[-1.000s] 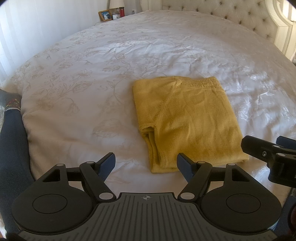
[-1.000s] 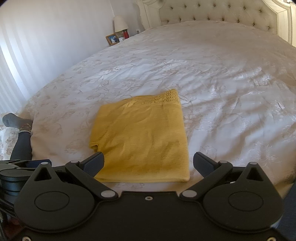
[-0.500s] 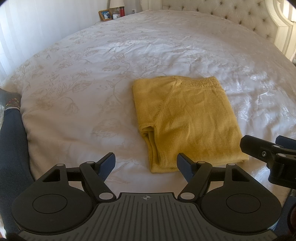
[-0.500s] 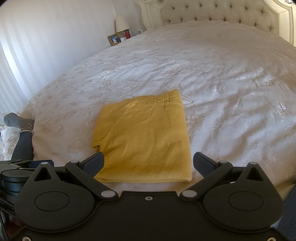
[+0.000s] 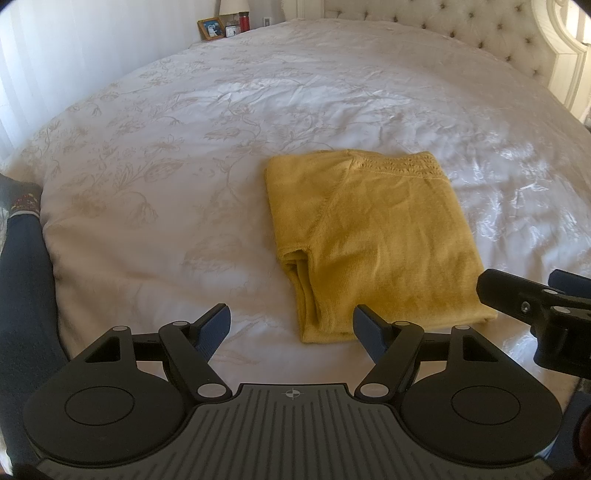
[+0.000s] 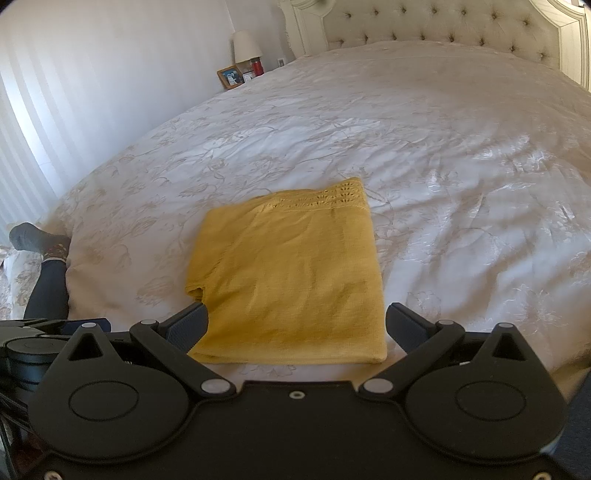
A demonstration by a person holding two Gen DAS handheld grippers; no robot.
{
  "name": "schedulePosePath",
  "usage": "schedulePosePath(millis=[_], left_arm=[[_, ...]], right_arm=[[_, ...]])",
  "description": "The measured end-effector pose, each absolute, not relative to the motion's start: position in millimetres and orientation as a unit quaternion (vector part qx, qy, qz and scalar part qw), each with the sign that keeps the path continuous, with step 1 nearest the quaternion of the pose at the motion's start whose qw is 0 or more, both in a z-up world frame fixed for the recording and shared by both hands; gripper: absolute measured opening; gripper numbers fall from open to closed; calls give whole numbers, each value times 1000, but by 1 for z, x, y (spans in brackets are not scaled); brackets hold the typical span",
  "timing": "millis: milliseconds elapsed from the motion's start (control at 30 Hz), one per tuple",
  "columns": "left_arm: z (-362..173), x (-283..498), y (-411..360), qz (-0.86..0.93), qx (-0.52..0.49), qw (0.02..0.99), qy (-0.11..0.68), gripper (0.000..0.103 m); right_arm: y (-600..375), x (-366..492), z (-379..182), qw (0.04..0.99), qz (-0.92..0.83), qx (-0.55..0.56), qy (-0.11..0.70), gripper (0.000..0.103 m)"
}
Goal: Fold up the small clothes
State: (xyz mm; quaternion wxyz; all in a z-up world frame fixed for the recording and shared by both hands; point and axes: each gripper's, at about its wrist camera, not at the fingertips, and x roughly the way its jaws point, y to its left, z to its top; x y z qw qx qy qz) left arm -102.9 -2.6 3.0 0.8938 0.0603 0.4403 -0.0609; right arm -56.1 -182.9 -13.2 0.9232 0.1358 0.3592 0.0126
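Garment: yellow knit top (image 5: 373, 236), folded into a neat rectangle, lying flat on the white bedspread (image 5: 166, 166), near the front edge of the bed
Lace edge: on the far side of the rectangle, toward the headboard (image 6: 443, 22)
Sleeve: tucked in at the left side, with an opening and some loose layers showing there in the left wrist view
Near edge: thick, several layers stacked, just in front of both tools
Left gripper (image 5: 291, 326): spread wide, holding nothing, above the bedspread, the near left corner of the top just ahead of its right finger
Right gripper (image 6: 295, 326): also spread wide and empty, the near edge of the top between its two fingers, no contact to be seen
Contact: neither tool touching the cloth
Step in hand: probably a pause after a fold, or a check of the result; looks already compact, so maybe finished, maybe one more fold to come
Next move, if one more fold: to lower both tools to the near corners, close on all layers together, lift only a little and carry the edge toward the lace side
Care needed: to catch the whole stack and not only the top layer, otherwise the tucked sleeve could slide out on the left
Background: nightstand with a lamp (image 6: 245, 46), a photo frame (image 6: 229, 76) and a red cup (image 6: 257, 66), far away from the work
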Motion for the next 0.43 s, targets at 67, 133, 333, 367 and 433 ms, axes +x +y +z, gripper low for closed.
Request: schedulePosePath(millis=[67,133,333,367,433], left_arm=[[3,-102,-2,-60,60,894,440,72],[3,-102,-2,-61,60,894,440,72],[2,-102,-2,-61,60,894,440,72],[2,-102,-2,-61,60,894,440,72],[2,-102,-1,-61,59,894,440,72]], right_arm=[[-182,-56,-13,923,13,136,359,102],[-183,-56,-13,923,13,136,359,102],[-182,-55,-13,923,15,134,359,102],[-182,-55,-12,924,16,133,359,102],[-183,-54,-13,924,18,132,359,102]])
